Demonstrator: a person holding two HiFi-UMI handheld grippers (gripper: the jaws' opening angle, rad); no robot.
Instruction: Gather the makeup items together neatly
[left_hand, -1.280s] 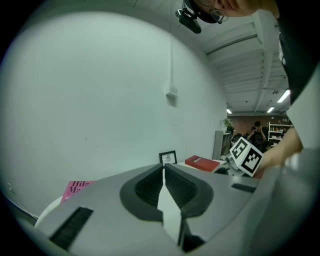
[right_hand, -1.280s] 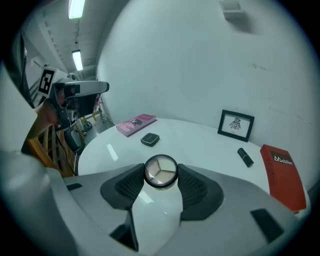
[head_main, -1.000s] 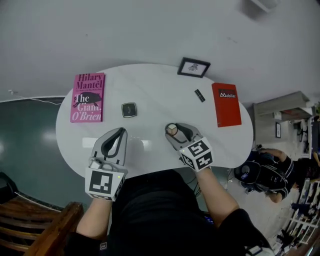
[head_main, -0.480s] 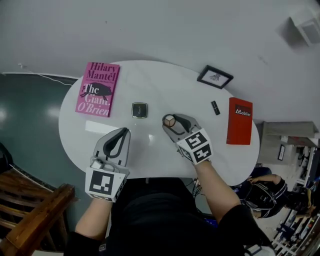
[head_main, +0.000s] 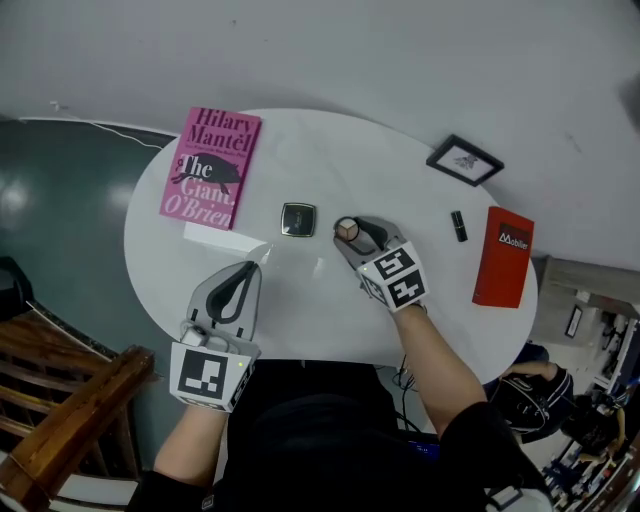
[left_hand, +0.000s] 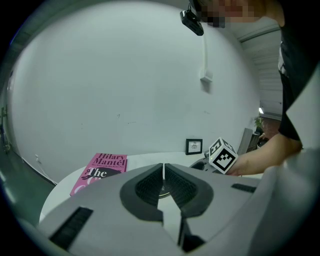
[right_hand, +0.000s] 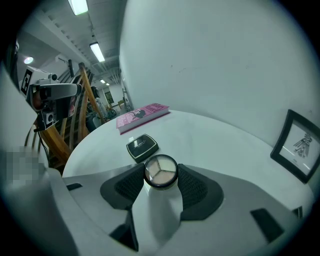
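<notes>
Makeup items (head_main: 298, 219) (head_main: 459, 225) (head_main: 345, 230): 3 (round compact (right_hand: 160, 171) pinched in right tool (head_main: 348, 233)) | books (head_main: 211, 167) (head_main: 503, 256): 2 | left tool (left_hand: 163, 169) pressed together

Three makeup items (head_main: 298, 219) (head_main: 346, 231) (head_main: 459, 225), two books (head_main: 210, 168) (head_main: 505, 257), one framed picture (head_main: 465, 160) — two tools (head_main: 247, 268) (head_main: 348, 238)

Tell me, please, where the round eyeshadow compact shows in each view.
Head view: the round compact is near the table's middle, between the jaws of the right gripper.
Left gripper view: not in it.
Right gripper view: lower centre, clamped between the two pads.
Shared landmark: the pink book, at upper left in the head view, lower left in the left gripper view, and left of centre in the right gripper view.
</notes>
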